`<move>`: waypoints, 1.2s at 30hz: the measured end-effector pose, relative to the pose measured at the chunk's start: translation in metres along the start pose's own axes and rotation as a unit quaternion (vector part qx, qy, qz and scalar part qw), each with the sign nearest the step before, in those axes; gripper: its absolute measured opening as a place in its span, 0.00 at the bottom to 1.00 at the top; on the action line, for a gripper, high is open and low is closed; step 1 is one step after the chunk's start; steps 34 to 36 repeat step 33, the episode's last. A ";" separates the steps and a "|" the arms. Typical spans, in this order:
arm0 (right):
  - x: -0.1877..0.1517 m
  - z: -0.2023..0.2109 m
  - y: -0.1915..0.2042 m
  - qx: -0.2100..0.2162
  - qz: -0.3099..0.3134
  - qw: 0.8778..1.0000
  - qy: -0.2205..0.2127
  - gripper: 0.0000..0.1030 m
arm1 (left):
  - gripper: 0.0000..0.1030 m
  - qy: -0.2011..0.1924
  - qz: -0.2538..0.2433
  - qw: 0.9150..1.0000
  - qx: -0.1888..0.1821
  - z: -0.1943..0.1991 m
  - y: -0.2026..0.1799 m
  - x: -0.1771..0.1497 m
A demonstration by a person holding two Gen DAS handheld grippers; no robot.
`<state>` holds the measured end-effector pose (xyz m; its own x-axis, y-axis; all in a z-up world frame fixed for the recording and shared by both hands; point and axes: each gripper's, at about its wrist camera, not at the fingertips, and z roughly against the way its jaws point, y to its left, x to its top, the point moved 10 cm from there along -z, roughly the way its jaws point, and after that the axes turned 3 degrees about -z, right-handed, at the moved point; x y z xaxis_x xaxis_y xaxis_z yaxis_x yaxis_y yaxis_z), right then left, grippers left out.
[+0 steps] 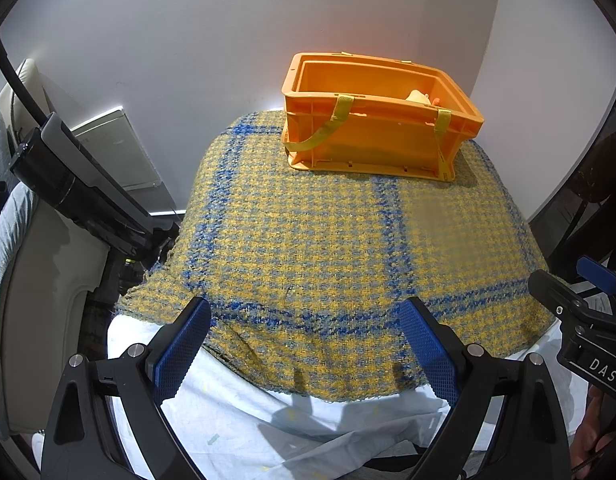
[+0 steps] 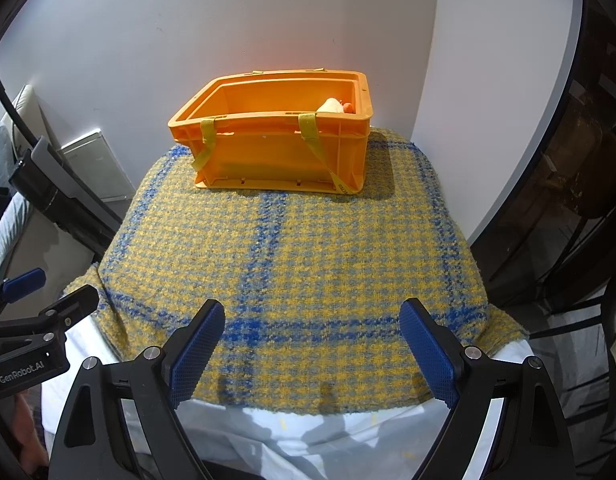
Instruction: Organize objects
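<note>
An orange plastic crate (image 1: pixel 372 140) with yellow straps stands at the far end of a table covered by a yellow and blue checked cloth (image 1: pixel 328 248). It also shows in the right wrist view (image 2: pixel 276 152). A pale object (image 1: pixel 418 97) and a small orange one lie inside at its right end, mostly hidden by the wall; they show in the right wrist view too (image 2: pixel 332 106). My left gripper (image 1: pixel 304 320) is open and empty above the table's near edge. My right gripper (image 2: pixel 312 324) is open and empty beside it.
A white sheet (image 1: pixel 268 420) hangs under the cloth at the near edge. A white wall (image 1: pixel 188 40) stands behind the crate. A black device (image 1: pixel 80 184) and a cream chair (image 1: pixel 36 280) are to the left. Dark furniture (image 2: pixel 568 160) is to the right.
</note>
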<state>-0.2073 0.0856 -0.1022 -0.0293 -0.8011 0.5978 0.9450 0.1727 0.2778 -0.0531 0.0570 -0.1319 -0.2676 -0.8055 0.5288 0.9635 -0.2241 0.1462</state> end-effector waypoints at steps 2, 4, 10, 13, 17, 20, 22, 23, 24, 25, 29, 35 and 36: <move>0.000 0.000 0.001 0.000 -0.001 1.000 0.000 0.87 | 0.93 0.000 0.000 1.000 0.001 0.000 0.000 0.000; 0.000 0.000 0.001 0.000 -0.002 1.000 0.000 0.87 | 0.93 0.000 0.000 1.000 0.001 0.000 0.000 0.000; 0.000 0.000 0.000 0.000 -0.001 1.000 0.000 0.87 | 0.93 -0.004 -0.004 1.000 0.003 0.002 0.000 0.001; 0.000 0.001 0.000 0.000 -0.001 1.000 -0.001 0.87 | 0.94 -0.002 -0.005 1.000 0.002 0.002 0.000 0.001; 0.000 0.001 0.001 0.000 -0.002 1.000 -0.001 0.87 | 0.94 0.002 -0.004 1.000 -0.002 0.001 0.000 0.000; 0.000 0.001 0.000 0.000 -0.002 1.000 -0.001 0.87 | 0.98 0.002 -0.004 1.000 -0.003 0.001 -0.001 0.000; 0.001 0.001 0.000 0.000 -0.002 1.000 -0.001 0.87 | 1.00 0.001 -0.004 1.000 -0.003 0.001 -0.001 0.000; 0.000 0.001 0.001 0.000 -0.003 1.000 -0.001 0.87 | 1.00 0.001 -0.005 1.000 -0.003 0.001 -0.001 0.000; 0.000 0.001 0.001 -0.001 -0.003 1.000 -0.001 0.87 | 1.00 0.000 -0.005 1.000 -0.004 0.001 -0.002 0.000; 0.000 0.001 0.002 -0.001 -0.004 1.000 -0.001 0.87 | 1.00 -0.001 -0.005 1.000 -0.003 0.001 -0.002 0.000; 0.000 0.001 0.002 -0.002 -0.005 1.000 -0.001 0.87 | 1.00 -0.004 -0.003 1.000 0.001 0.002 -0.001 0.000; 0.001 0.000 0.001 -0.002 -0.006 1.000 -0.002 0.87 | 1.00 -0.005 -0.001 1.000 0.003 0.002 0.001 0.001; 0.001 0.000 0.001 -0.002 -0.006 1.000 -0.002 0.87 | 1.00 -0.005 -0.001 1.000 0.003 0.002 0.001 0.001</move>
